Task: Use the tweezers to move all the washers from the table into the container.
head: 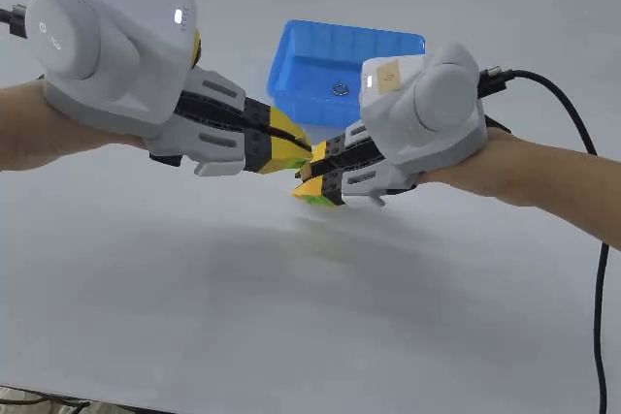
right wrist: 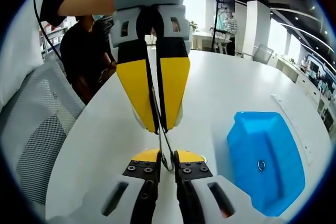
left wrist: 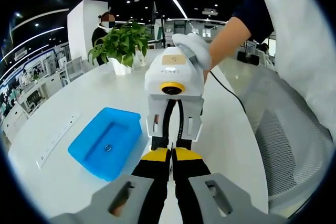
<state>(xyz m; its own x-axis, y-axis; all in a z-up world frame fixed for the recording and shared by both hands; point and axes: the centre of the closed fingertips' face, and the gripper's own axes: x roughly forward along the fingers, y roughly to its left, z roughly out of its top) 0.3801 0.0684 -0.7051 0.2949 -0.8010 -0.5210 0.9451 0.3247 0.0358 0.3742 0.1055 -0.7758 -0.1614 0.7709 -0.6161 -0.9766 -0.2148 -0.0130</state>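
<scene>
Our left gripper pinches the tweezers, whose length runs straight into our right gripper's narrow jaws; whether those grip, we cannot tell. One washer lies in the container just beyond.

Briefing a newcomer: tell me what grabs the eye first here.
The left gripper and right gripper meet tip to tip over the white table, thin tweezers running between their fingers. Behind them sits the blue container with one washer inside.

Bright even overhead light, soft shadows, fisheye-warped edges.
</scene>
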